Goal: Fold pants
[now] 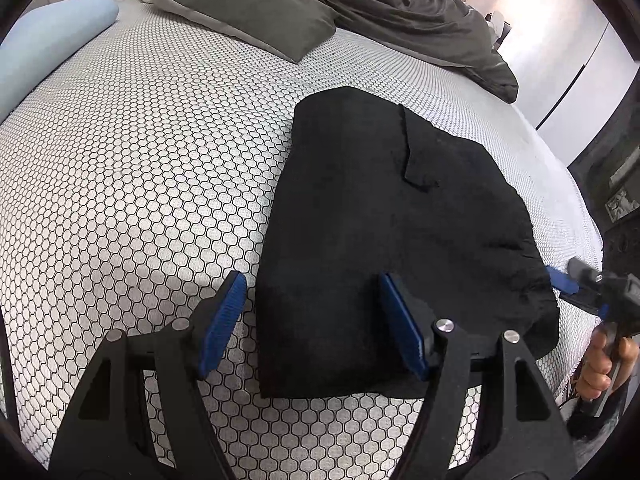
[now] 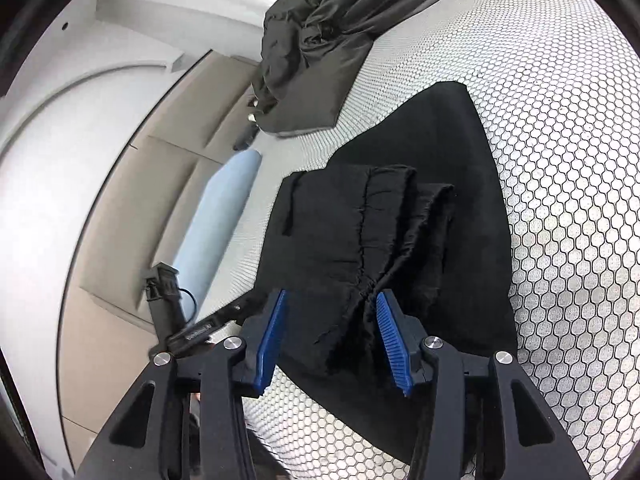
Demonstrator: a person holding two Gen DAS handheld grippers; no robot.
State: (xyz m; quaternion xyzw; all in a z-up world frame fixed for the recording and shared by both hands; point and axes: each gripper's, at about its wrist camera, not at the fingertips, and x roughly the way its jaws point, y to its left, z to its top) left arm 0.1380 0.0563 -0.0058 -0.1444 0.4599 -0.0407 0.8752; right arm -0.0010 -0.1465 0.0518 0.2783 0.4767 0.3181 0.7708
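Blue-padded right gripper (image 2: 332,340) fingers stand apart astride the bunched waistband of the black pants (image 2: 384,216), lying folded on the honeycomb mattress (image 2: 568,200); left gripper (image 1: 316,320) also gapes, empty; judging next: flatten that waistband before another fold

My bed (image 1: 140,168) wears a white cover printed with a dark honeycomb. The black pants (image 1: 380,220) lie folded flat on it, toward three o'clock from the middle. A rumpled dark grey duvet (image 1: 320,4) is heaped at twelve o'clock, a pale blue bolster (image 1: 52,36) rests along the ten o'clock edge.
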